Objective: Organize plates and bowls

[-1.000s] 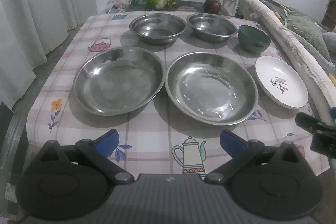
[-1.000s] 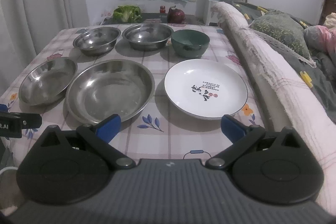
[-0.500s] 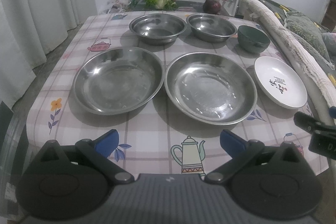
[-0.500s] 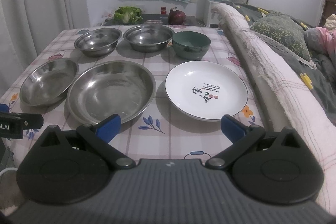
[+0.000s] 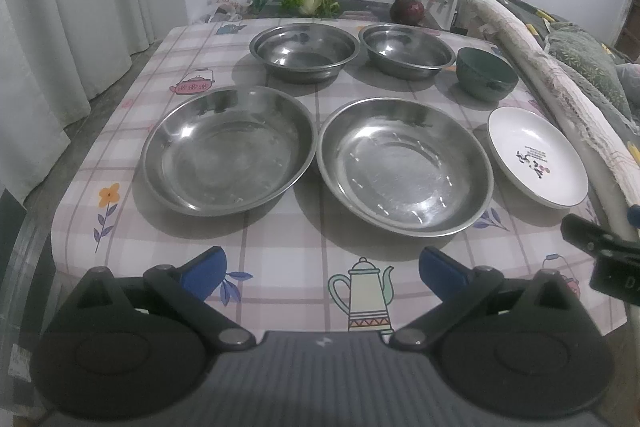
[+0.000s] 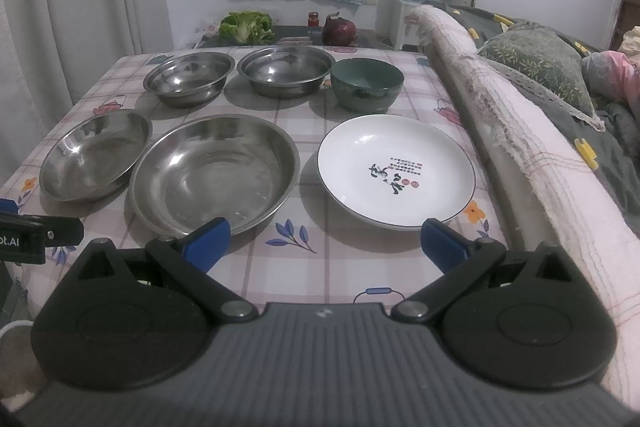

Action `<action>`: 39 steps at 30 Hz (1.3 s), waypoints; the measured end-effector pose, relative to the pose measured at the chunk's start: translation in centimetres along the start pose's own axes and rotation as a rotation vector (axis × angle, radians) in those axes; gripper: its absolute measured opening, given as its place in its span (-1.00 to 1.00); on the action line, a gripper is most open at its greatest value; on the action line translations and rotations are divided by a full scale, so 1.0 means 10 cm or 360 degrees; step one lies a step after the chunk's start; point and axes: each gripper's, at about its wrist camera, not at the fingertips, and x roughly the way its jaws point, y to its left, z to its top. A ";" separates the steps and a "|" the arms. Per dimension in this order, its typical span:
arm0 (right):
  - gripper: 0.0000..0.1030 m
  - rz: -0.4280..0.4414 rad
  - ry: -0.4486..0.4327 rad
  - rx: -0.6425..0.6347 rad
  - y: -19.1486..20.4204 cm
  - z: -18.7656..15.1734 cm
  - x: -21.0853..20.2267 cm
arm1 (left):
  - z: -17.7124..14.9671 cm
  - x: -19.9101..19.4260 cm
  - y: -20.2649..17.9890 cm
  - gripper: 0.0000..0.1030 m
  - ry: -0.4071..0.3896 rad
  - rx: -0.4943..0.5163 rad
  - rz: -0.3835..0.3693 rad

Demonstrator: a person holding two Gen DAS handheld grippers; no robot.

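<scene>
Checked-cloth surface (image 5: 280, 259) with six dishes unstacked, both hand-held grippers (left (image 5: 322, 267), right (image 6: 325, 237)) spread and empty at near edge; next: nest white plate (image 6: 396, 169) or steel plates (image 5: 228, 151).

Three plates (image 6: 216, 171) in front, three bowls (image 6: 286, 71) behind, on table (image 6: 340, 267)

Six dishes sit upright and empty in two rows. In the near row, two wide shallow stainless-steel plates (image 5: 228, 151) (image 5: 406, 165) lie nearly rim to rim, with a white ceramic plate printed with dark characters (image 6: 396, 171) to their right. Behind them stand two deeper steel bowls (image 5: 304, 51) (image 5: 406, 51) and a small dark green bowl (image 6: 366, 83).
</scene>
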 end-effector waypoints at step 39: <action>0.98 -0.0023 -0.0009 -0.0004 0.08 -0.03 0.03 | 0.01 0.05 0.05 1.00 0.0046 -0.0017 -0.0007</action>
